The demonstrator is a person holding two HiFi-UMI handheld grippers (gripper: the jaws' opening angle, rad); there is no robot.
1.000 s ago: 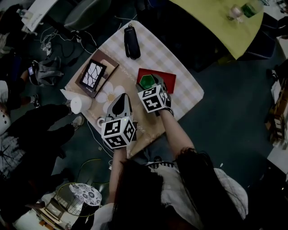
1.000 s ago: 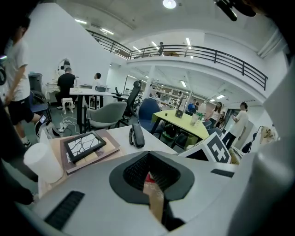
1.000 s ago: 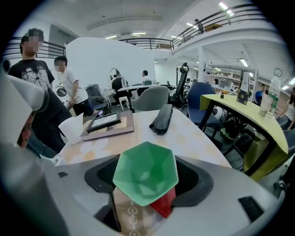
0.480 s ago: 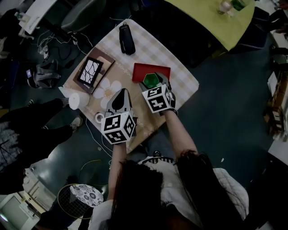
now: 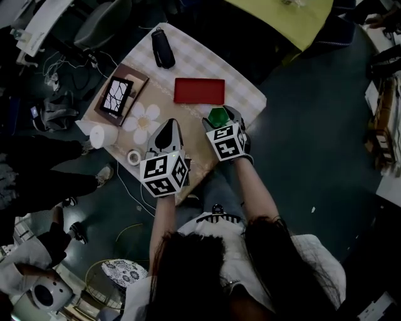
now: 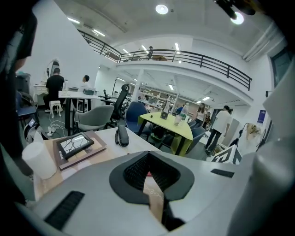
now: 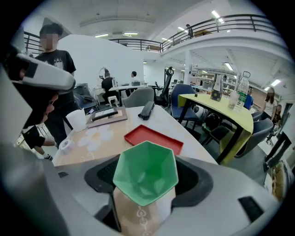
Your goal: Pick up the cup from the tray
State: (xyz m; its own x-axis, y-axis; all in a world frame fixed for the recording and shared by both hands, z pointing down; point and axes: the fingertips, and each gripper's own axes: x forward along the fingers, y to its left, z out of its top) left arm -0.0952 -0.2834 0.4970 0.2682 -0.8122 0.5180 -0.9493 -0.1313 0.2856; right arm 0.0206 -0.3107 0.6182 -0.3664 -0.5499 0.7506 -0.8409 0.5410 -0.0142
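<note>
The red tray lies bare on the checked tablecloth and shows beyond the jaws in the right gripper view. The green hexagonal cup is off the tray, on its near right side, close to the table's edge. My right gripper is shut on it; the cup fills the space between the jaws, its mouth upward and nothing inside. My left gripper hovers over the table's near part, left of the cup, jaws together with nothing in them.
A black case lies at the table's far side. A framed picture on a brown board, a white roll and a tape ring sit to the left. A yellow-green table stands beyond. People stand at the left.
My right gripper has carried the green cup off the red tray toward the table's near right edge. The tray is now bare. My left gripper has shifted a little.
</note>
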